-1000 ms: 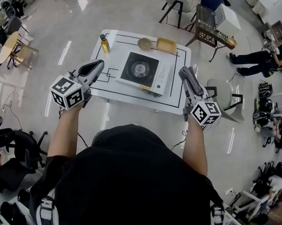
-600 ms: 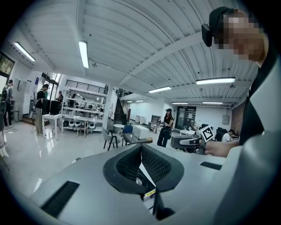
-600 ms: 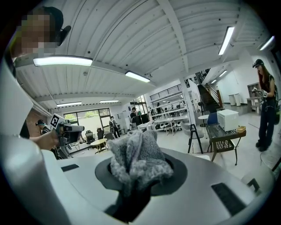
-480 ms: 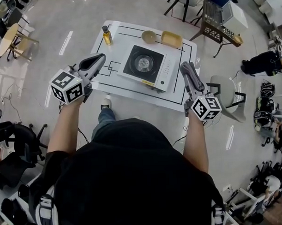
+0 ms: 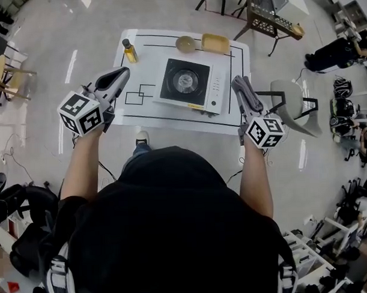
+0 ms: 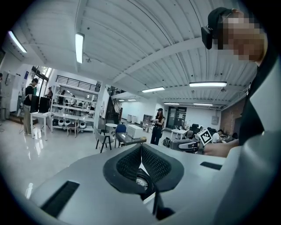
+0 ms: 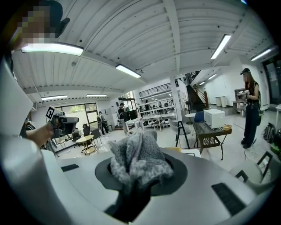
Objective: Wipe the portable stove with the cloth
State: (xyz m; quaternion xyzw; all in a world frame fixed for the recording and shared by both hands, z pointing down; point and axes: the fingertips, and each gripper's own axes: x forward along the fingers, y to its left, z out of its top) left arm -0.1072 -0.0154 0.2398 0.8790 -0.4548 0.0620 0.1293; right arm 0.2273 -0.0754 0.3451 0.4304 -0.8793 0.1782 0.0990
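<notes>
The portable stove (image 5: 190,85), white with a black top and round burner, sits on the white table (image 5: 134,111) in the head view. My right gripper (image 5: 241,87) hangs at the table's right edge, beside the stove, shut on a grey fuzzy cloth (image 7: 135,159) that bulges from between its jaws. The cloth (image 5: 246,94) also shows on that gripper from above. My left gripper (image 5: 119,74) is over the table's left edge, left of the stove, jaws shut with nothing between them (image 6: 140,159).
A small bottle of yellow liquid (image 5: 129,51) stands at the table's far left. A round tan bowl (image 5: 185,44) and a yellow rectangular dish (image 5: 215,44) lie behind the stove. A grey chair (image 5: 293,112) stands right of the table. A wooden bench (image 5: 269,17) is beyond.
Both grippers have come down and nearer to the table, keeping their places left and right of the stove. The cloth stays in the right gripper. The head view has shifted slightly.
</notes>
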